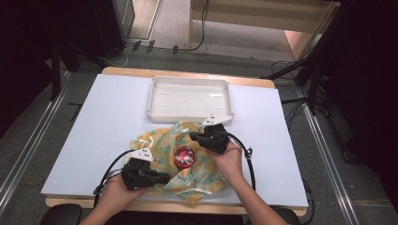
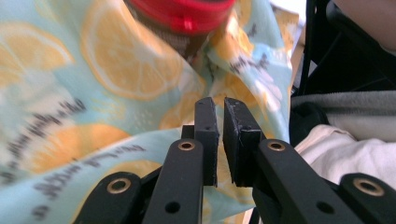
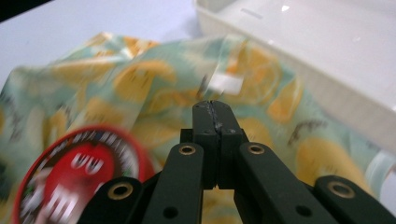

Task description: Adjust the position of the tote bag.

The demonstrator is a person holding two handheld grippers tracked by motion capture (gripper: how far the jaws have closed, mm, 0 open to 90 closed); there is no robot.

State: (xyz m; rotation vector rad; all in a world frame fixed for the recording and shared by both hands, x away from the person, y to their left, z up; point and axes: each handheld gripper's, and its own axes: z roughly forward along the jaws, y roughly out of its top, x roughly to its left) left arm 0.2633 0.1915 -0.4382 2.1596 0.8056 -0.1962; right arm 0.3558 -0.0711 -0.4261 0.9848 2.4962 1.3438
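Note:
A pale-blue cloth printed with lemon slices lies rumpled at the table's near middle. A round red tin sits on it. My left gripper lies at the cloth's near-left edge and points right. In the left gripper view its jaws stand a narrow slit apart over the cloth, nothing pinched, with the tin beyond. My right gripper is at the cloth's far-right part, pointing left. Its pads are pressed together above the cloth, near a white label, the tin at lower left.
A white rectangular tray stands empty just beyond the cloth, close to my right gripper. A white sheet covers the table with bare room left and right of the cloth. Dark stands and cables surround the table.

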